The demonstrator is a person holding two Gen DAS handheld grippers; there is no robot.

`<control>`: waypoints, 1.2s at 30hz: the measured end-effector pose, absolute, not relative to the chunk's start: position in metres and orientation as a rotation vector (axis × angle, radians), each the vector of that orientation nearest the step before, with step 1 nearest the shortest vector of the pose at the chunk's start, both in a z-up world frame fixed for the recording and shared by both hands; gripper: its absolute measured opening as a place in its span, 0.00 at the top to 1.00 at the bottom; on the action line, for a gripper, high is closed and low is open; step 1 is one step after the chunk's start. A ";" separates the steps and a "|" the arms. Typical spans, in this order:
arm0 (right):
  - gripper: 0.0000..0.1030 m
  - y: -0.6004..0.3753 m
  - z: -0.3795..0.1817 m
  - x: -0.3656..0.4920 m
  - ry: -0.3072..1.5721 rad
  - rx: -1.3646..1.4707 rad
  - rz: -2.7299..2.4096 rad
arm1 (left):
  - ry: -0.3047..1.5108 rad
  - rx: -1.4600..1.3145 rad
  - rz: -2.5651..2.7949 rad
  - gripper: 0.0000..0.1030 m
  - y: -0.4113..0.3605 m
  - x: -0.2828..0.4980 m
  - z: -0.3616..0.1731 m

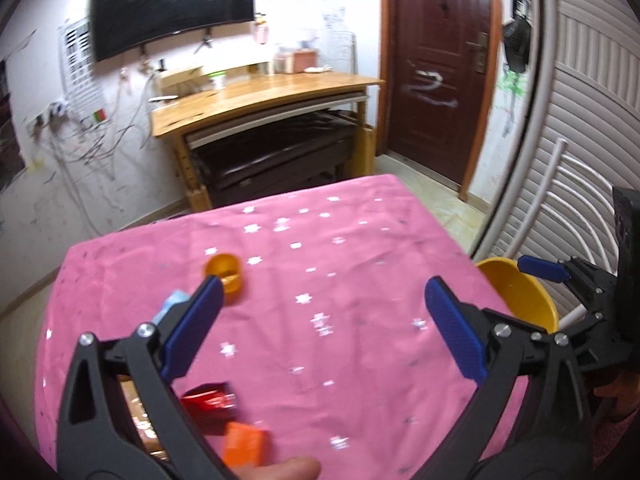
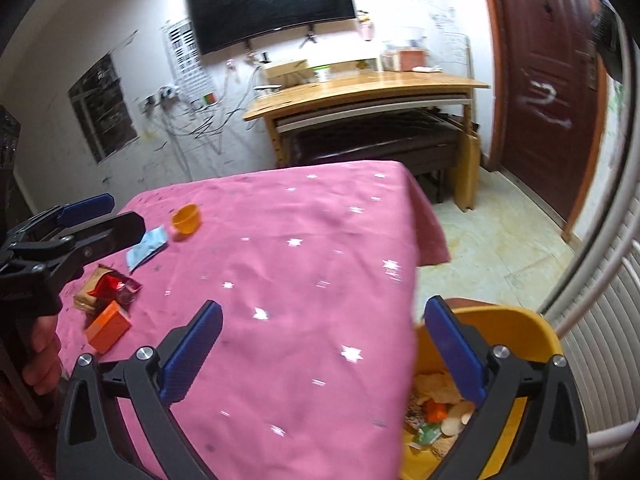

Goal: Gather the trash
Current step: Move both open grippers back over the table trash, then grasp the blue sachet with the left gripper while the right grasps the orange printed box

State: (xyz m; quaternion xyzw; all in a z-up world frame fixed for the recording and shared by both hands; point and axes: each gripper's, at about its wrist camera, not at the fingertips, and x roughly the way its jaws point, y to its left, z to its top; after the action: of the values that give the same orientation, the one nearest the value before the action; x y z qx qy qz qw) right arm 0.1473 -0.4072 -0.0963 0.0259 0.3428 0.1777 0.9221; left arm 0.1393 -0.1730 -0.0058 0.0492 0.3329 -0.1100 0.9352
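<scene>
On the pink star-print tablecloth [image 1: 320, 280] lie an orange cup on its side [image 1: 224, 272], a light blue packet [image 1: 170, 306], a red foil wrapper [image 1: 210, 402] and an orange box [image 1: 244, 446]. My left gripper [image 1: 324, 296] is open and empty above the cloth, right of this trash. In the right wrist view the same cup [image 2: 186, 219], blue packet [image 2: 146, 249], red wrapper [image 2: 114, 286] and orange box [image 2: 108, 326] lie at the left. My right gripper [image 2: 324, 316] is open and empty over the table's right edge, beside a yellow bin [image 2: 516, 320] holding trash.
The yellow bin [image 1: 520, 292] stands off the table's right side, against a white chair [image 1: 560, 200]. A wooden desk [image 1: 260, 96] stands at the far wall under a wall-mounted TV [image 1: 172, 4]. A dark door [image 1: 440, 60] is at the right.
</scene>
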 end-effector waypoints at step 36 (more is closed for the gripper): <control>0.08 -0.200 -0.107 0.126 0.809 -0.267 0.822 | 0.864 -0.101 -0.153 0.07 -0.039 0.184 -0.035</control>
State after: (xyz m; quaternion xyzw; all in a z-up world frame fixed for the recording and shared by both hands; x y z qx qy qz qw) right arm 0.1262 -0.1998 -0.1073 -0.1257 0.3814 0.3875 0.8298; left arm 0.1841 -0.0394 -0.0354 -0.0489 0.4183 -0.0741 0.9040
